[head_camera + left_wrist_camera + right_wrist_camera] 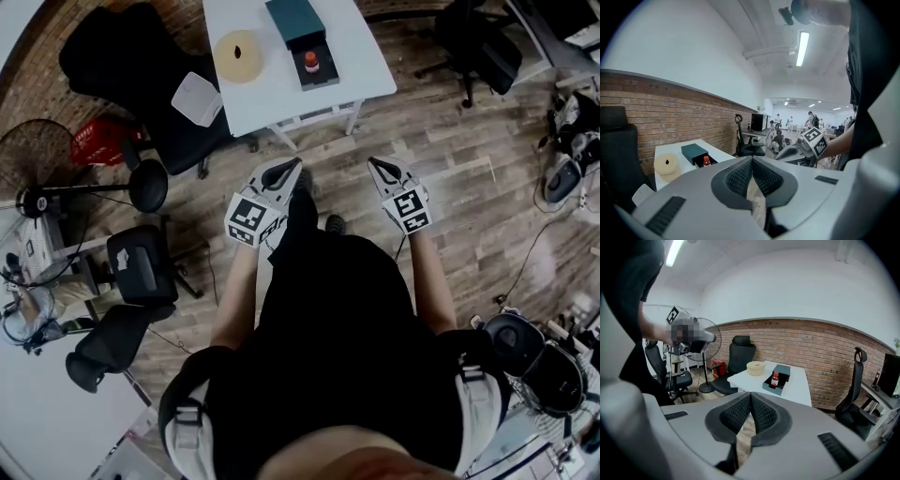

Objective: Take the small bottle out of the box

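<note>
1. My left gripper (292, 169): jaws closed tip to tip, nothing between them.
2. The bottle (310, 62) stands upright in the open box (328, 77) on the table (361, 56). It is at 12 o'clock from both grippers and well apart from them.
3. My right gripper (377, 169): jaws likewise closed and empty.

Handling, as I judge it: the bottle is small, so it should be light. It looks rigid and probably smooth-walled, so it may slip or tip. I cannot tell whether it is glass or plastic. Grip across the cap or just under it, because the box walls surround the lower body.

Appearance: red cap, dark body, pale label band. The print is too small to read.
</note>
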Demonstrator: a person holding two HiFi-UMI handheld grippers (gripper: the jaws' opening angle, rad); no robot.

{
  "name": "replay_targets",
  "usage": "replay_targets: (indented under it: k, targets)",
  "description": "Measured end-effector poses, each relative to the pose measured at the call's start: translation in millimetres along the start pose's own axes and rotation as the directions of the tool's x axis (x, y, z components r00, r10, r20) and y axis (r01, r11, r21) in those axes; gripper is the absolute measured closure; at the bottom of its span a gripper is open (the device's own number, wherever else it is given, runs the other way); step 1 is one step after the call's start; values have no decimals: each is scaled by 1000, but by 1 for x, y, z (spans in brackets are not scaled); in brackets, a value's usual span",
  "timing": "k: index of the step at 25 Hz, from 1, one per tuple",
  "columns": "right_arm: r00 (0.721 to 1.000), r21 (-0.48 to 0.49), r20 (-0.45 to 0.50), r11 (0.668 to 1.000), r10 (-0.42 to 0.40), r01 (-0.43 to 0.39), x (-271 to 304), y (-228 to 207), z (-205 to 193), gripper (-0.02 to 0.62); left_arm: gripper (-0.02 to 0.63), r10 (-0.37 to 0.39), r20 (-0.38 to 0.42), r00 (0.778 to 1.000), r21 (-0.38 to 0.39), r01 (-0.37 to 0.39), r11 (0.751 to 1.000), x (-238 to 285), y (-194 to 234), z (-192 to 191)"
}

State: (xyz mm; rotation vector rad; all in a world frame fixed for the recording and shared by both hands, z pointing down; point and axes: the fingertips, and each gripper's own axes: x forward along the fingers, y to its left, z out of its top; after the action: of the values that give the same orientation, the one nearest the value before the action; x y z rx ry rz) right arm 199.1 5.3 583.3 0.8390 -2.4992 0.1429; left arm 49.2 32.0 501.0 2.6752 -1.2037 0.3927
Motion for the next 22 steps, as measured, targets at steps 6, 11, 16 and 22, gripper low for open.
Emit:
replay_targets:
  k: [6,11,16,22]
  targets:
    - [1000,10,-14,1000,-16,16,12,-9,5,597,586,-25,4,1000,-1,25,1000,12,18,5]
    - [999,16,-21,999,-35,36,25,-19,15,597,586,-46,7,999,-2,46,999,22,39,10]
    - [998,32,-34,998,-51,52,37,-29,20,597,586,-73,3,997,2,73,997,36,58,16]
    - [996,51,-36,995,-86,88,50,-42,28,597,586,-105,-2,995,13,105,994,49,79,22]
